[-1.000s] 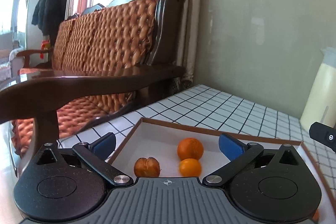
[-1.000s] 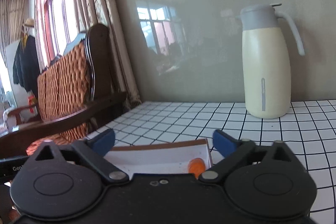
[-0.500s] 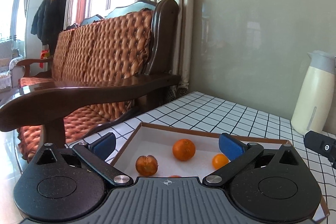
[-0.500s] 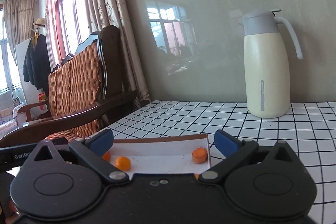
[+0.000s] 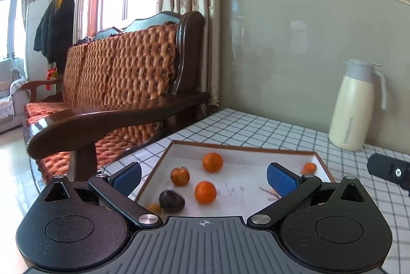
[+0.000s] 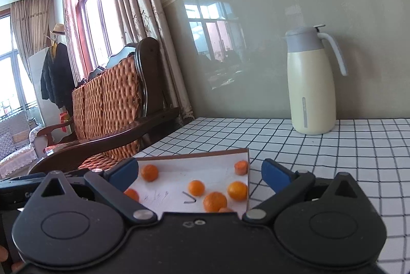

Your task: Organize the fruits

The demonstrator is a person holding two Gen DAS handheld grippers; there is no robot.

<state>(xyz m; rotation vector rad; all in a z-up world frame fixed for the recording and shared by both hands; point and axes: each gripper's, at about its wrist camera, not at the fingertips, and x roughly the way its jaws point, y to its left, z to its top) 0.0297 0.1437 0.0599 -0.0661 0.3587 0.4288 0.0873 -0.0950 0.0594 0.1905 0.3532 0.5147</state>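
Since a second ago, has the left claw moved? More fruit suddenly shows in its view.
Yes. The left claw has pulled back and up: against the fixed tray, more floor and a dark fruit now show.

Both views were taken from low over the checked table (image 5: pixel 256 127), looking forward along each gripper's fingers toward the wall. The left view was angled across the white tray (image 5: pixel 243 149) from its near-left side; the right view faced its right edge (image 6: pixel 248 171). The tray and the cream jug (image 6: pixel 311 84) were shared.
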